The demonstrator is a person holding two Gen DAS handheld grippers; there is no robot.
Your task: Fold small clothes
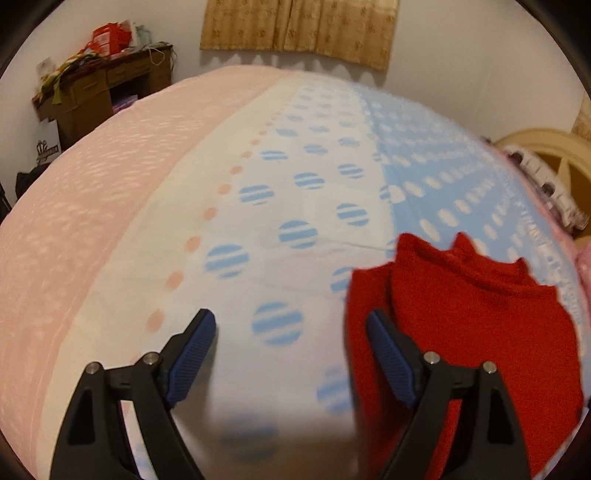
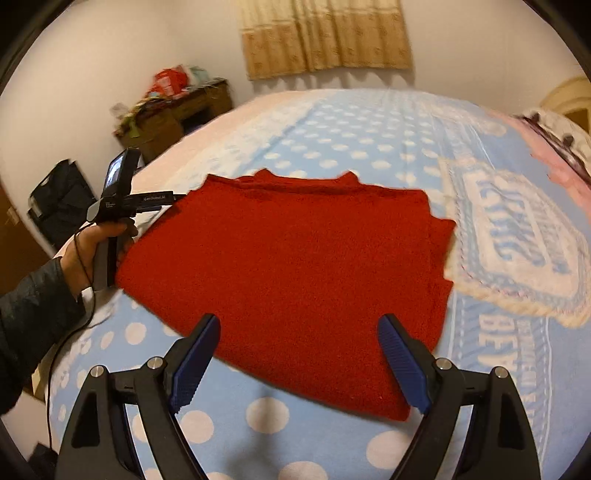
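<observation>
A red knitted garment (image 2: 288,258) lies folded flat on the bed's dotted blue sheet (image 2: 332,147). My right gripper (image 2: 298,321) hovers over its near edge, open wide, nothing between the blue pads. My left gripper (image 1: 290,317) is open too, over bare white sheet (image 1: 258,221) just left of the garment (image 1: 480,314). Its right fingertip (image 1: 384,339) stands in front of the cloth's left edge. In the right wrist view a hand (image 2: 86,247) holds the left gripper's handle (image 2: 107,258) at the garment's left side.
A pink band of bedding (image 1: 74,240) runs along the left. A cluttered wooden desk (image 1: 103,85) stands at the far wall, under a tan curtain (image 1: 299,29). A cream headboard (image 1: 546,155) and patterned pillows lie at the right. A black bag (image 2: 59,199) sits by the bed.
</observation>
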